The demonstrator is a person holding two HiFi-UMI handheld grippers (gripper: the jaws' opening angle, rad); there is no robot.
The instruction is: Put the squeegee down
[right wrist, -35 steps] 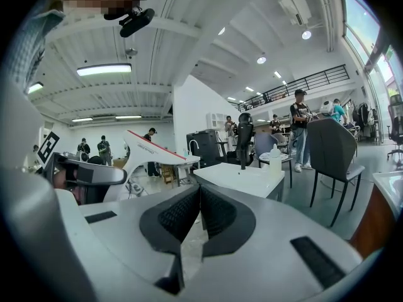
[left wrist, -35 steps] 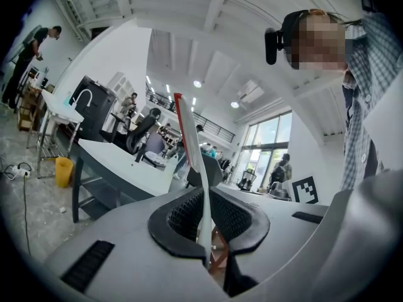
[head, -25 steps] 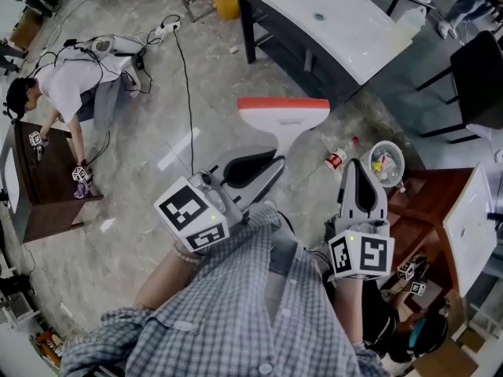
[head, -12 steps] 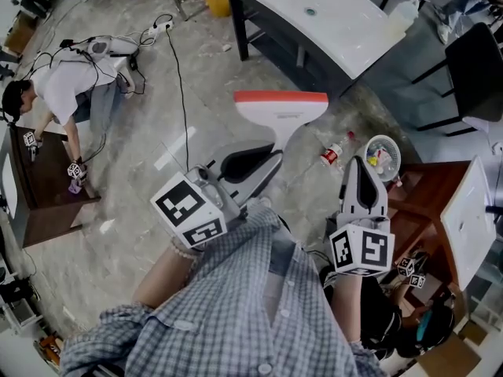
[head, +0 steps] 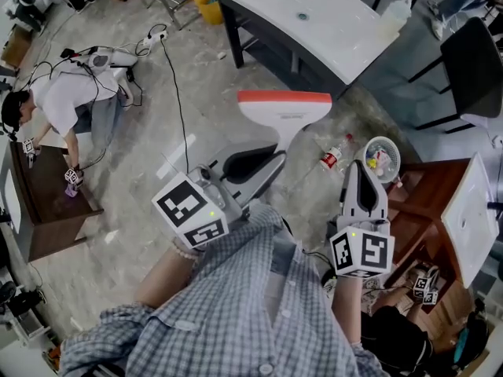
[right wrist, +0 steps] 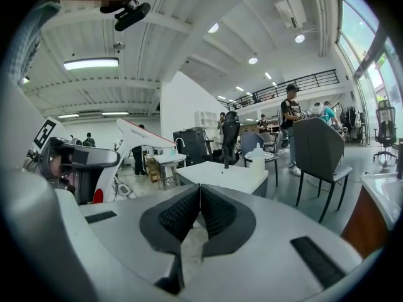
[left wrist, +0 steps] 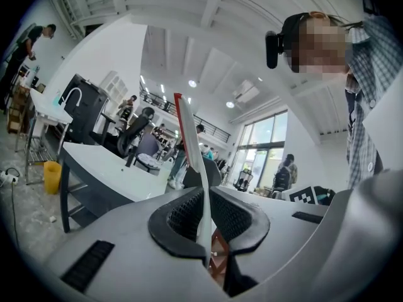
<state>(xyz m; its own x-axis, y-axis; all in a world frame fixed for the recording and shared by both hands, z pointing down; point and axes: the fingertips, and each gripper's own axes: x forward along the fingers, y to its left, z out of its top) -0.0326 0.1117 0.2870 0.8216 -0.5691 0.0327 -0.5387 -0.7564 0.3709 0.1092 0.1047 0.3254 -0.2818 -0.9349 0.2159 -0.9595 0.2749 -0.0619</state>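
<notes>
The squeegee has edged toward the far white desk, left gripper clamped on its handle, right gripper closed and empty; set-down still pending.

Squeegee sticks out ahead of the left tool, clamped between its jaws, over the floor. Right tool is alongside to the right, well apart, jaws together. Between them on the floor lies a bottle, with a round basket just to its right. Beyond the squeegee stands the desk, and a bucket sits off its left end.
</notes>
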